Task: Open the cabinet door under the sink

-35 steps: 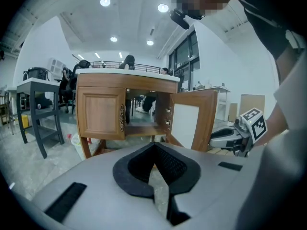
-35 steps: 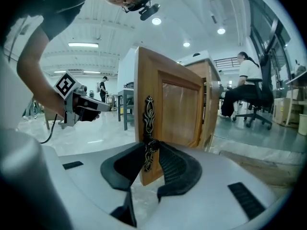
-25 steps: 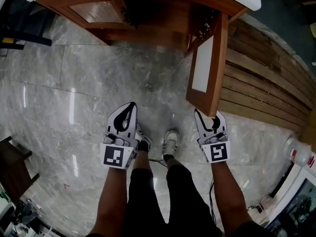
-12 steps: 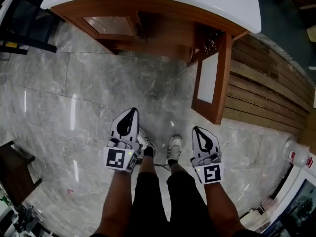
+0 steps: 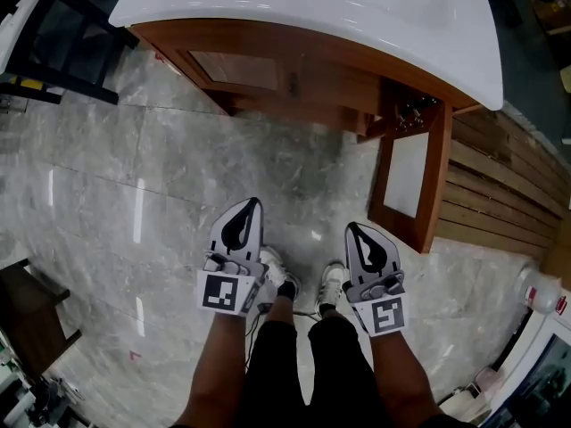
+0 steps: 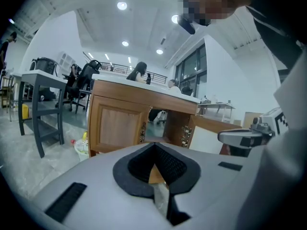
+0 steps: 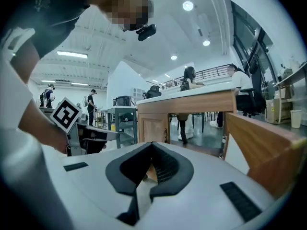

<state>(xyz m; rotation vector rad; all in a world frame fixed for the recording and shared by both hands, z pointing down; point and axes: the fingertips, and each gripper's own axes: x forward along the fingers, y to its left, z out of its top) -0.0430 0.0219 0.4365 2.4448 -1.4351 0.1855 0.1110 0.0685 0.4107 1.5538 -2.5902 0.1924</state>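
Under the white sink top [image 5: 268, 3] stands the wooden cabinet [image 5: 335, 65]. Its left door [image 5: 234, 68] is closed. The right door [image 5: 434, 178] is swung out wide, and its white inner panel faces the opening. My left gripper [image 5: 255, 203] hovers over the floor in front of the cabinet, shut and empty. My right gripper [image 5: 350, 227] is beside it, also shut with nothing in it, a short way left of the open door's outer edge. The open door [image 7: 261, 145] rises close at the right of the right gripper view. In the left gripper view the closed door [image 6: 115, 126] is ahead.
A slatted wooden platform [image 5: 504, 181] runs behind the open door at the right. A dark stool [image 5: 27, 315] stands at the lower left and a dark-framed table [image 5: 53, 56] at the upper left. The person's shoes [image 5: 278, 270] are on the marble floor. A white bin [image 6: 82, 148] sits left of the cabinet.
The right gripper was at the open door's outer edge; it has come away from it and shut. Both grippers have drawn back from the cabinet, and more of the sink top shows.
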